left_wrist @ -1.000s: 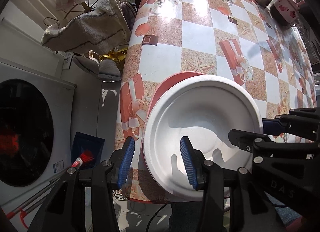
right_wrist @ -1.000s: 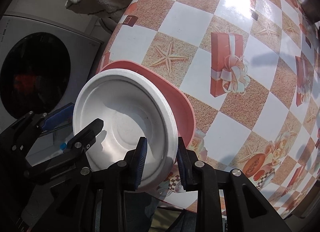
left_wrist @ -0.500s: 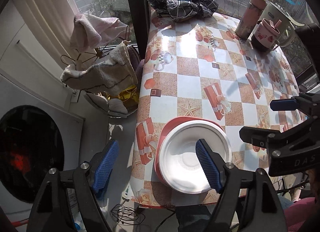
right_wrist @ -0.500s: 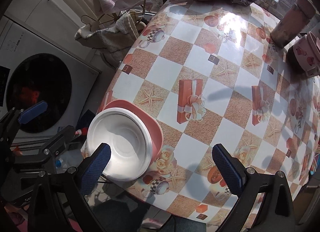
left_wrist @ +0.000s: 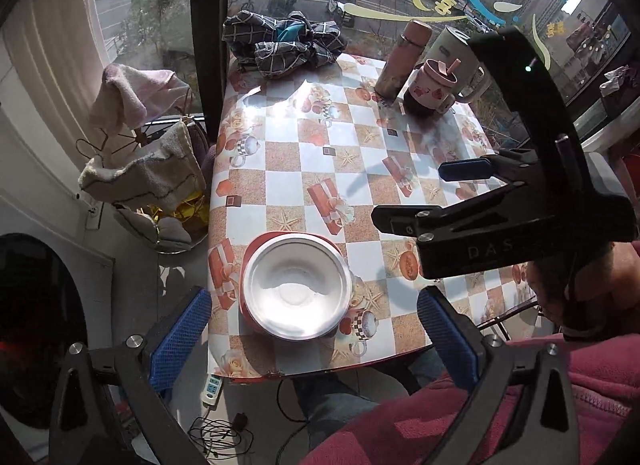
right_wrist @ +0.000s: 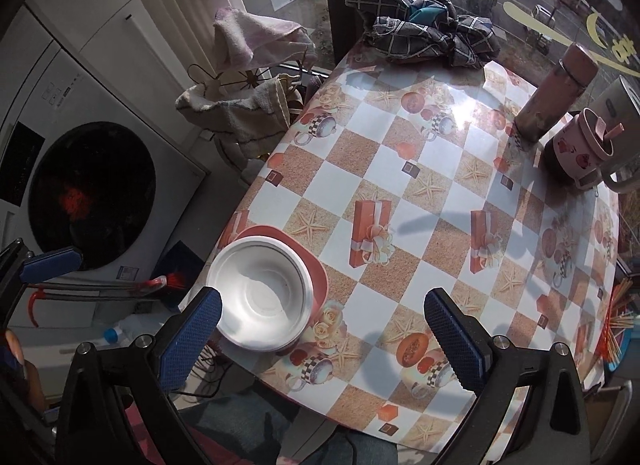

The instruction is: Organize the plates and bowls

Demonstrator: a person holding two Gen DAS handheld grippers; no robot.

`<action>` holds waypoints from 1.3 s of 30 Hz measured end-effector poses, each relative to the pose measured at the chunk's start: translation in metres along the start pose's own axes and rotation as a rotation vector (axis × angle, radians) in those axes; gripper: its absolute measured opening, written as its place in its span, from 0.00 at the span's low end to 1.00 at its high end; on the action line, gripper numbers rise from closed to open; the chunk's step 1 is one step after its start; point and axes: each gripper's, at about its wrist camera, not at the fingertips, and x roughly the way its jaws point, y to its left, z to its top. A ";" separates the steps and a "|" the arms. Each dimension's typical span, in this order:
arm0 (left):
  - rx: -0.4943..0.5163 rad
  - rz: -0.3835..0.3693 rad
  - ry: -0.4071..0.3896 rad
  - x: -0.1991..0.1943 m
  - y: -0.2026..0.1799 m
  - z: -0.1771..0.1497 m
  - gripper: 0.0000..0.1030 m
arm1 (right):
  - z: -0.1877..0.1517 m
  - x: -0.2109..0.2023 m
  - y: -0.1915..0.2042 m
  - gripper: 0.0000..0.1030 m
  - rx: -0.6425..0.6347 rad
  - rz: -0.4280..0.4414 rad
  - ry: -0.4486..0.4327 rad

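Observation:
A white bowl (left_wrist: 297,287) sits on a red plate (left_wrist: 249,253) at the near left corner of the table (left_wrist: 360,169). The same bowl (right_wrist: 262,299) and red plate (right_wrist: 308,261) show in the right wrist view. My left gripper (left_wrist: 314,331) is open and empty, held well above and nearer than the bowl. My right gripper (right_wrist: 322,335) is open and empty, also high above the table's near edge. The right gripper also shows from the side in the left wrist view (left_wrist: 412,193).
A pink flask (left_wrist: 402,61), a pink mug (left_wrist: 434,87) and a grey mug (left_wrist: 460,51) stand at the far right. A dark checked cloth (left_wrist: 284,45) lies at the far edge. A washing machine (right_wrist: 88,193) and a towel rack (right_wrist: 248,101) stand left of the table.
Both grippers let go of the white bowl, opened wide and drew back up and away from the table. The bowl stays on the red plate.

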 end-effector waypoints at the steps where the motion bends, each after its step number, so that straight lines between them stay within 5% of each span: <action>1: 0.012 0.080 0.041 0.008 -0.003 -0.002 1.00 | -0.001 0.001 0.003 0.99 -0.014 -0.005 0.003; 4: 0.027 0.169 0.108 0.022 -0.008 -0.006 1.00 | -0.003 0.005 0.008 0.99 -0.042 -0.002 0.020; 13: 0.065 0.253 0.145 0.025 -0.012 -0.015 1.00 | -0.007 0.011 0.005 0.99 -0.036 0.009 0.054; 39: 0.092 0.284 0.155 0.021 -0.016 -0.014 1.00 | -0.010 0.015 0.009 0.99 -0.056 0.016 0.081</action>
